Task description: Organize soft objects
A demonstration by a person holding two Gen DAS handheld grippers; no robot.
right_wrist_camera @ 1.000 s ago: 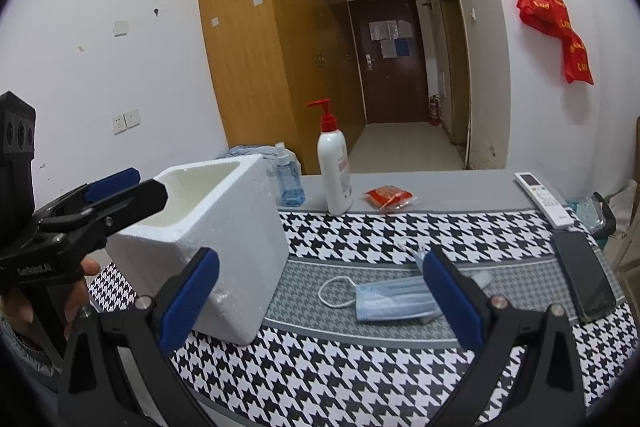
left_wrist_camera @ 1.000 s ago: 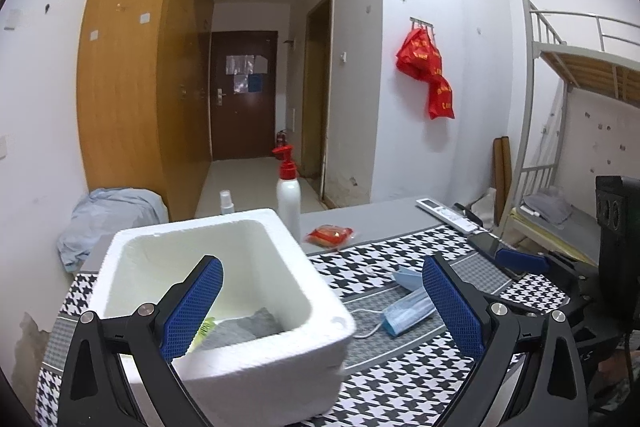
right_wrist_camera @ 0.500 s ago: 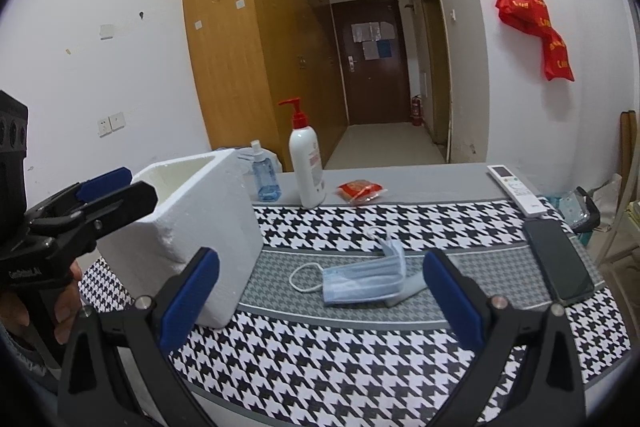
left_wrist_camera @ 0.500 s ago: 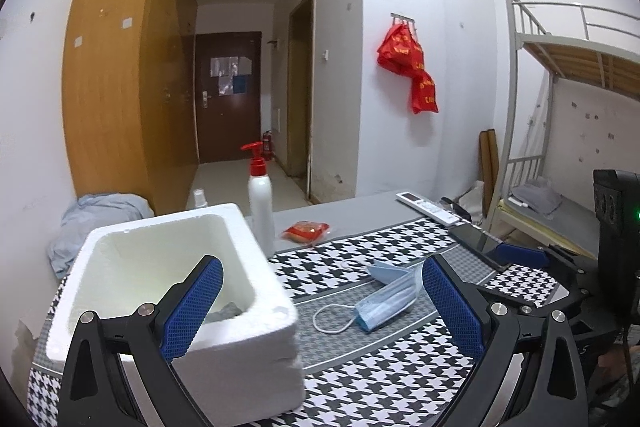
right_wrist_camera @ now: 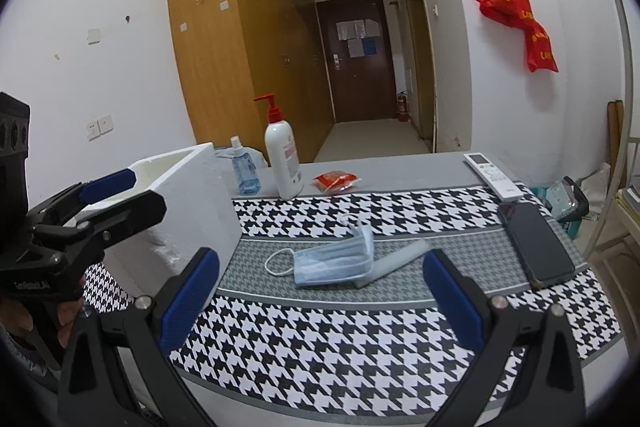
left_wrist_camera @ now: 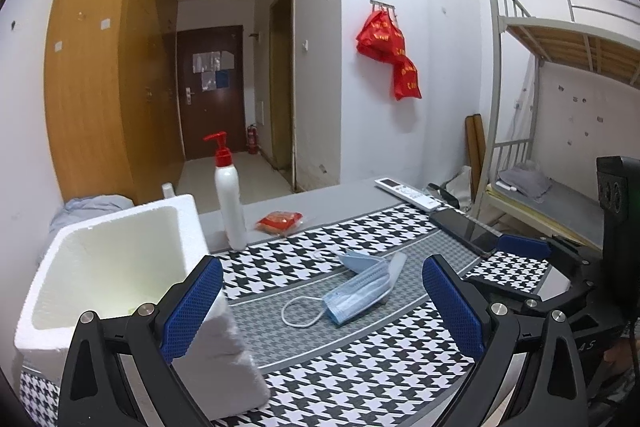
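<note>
With both grippers spread wide and empty, bring your right gripper down on the face mask lying flat on the surface just ahead, pinching its folded middle, then carry it left to the foam box

Black claw frames carry blue textured pads, silver screws.

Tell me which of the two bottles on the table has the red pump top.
The tall white bottle, standing upright beside the white foam box. The other, a small clear blue bottle, is shorter and has a white spray cap.
</note>
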